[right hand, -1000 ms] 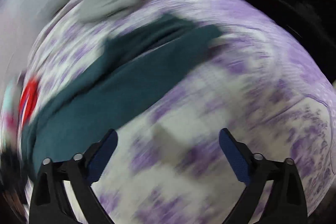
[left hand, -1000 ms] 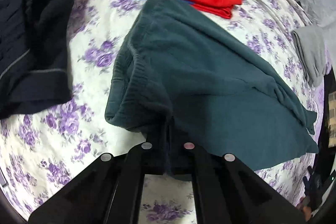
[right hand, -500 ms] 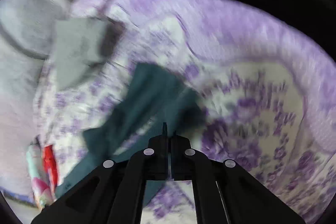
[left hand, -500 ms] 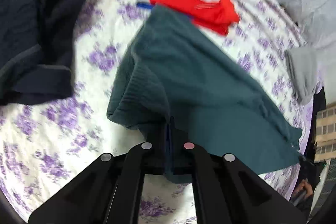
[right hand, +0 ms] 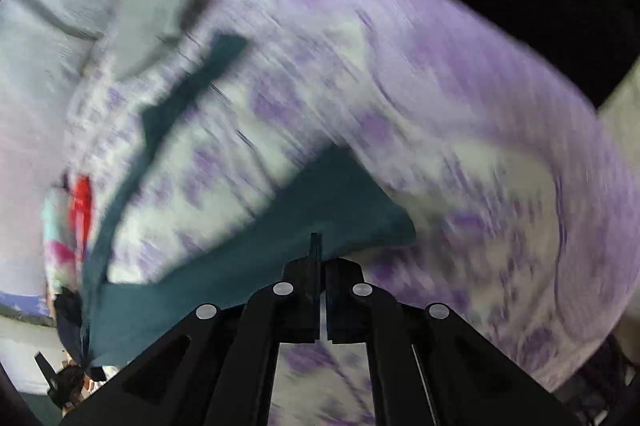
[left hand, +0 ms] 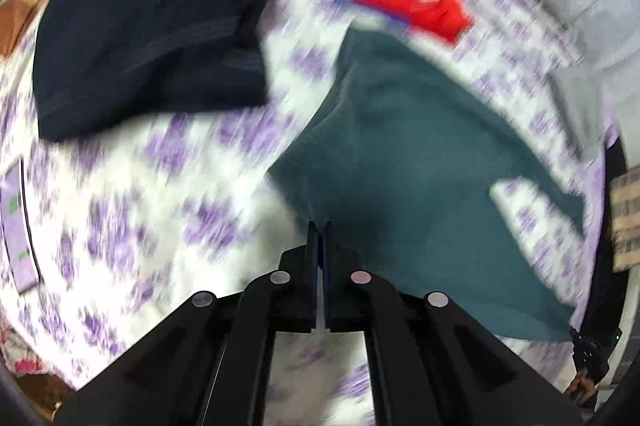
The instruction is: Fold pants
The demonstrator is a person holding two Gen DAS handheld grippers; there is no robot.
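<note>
clearly both grippers had cloth: the left gripper point(left hand: 319, 224) had its jaws pressed together on the waist end of the teal pants point(left hand: 420, 154), and the right gripper point(right hand: 317, 238) had its jaws pinched on a leg end point(right hand: 340, 202) of the same pants. the pants hung partly lifted over the bed point(left hand: 168, 186), draped between the two grips, with one leg point(right hand: 188, 94) trailing loose across the floral sheet. both views were smeared by motion. the main risk seemed to be that loose leg: it could drag and bunch, giving a crooked fold. only a thin edge appeared to sit in each grip, so a quick pull might slip the cloth free. the pants could also snag the red shorts point(left hand: 404, 2) lying just beside them, or the dark garment point(left hand: 152, 22) further off.
</note>
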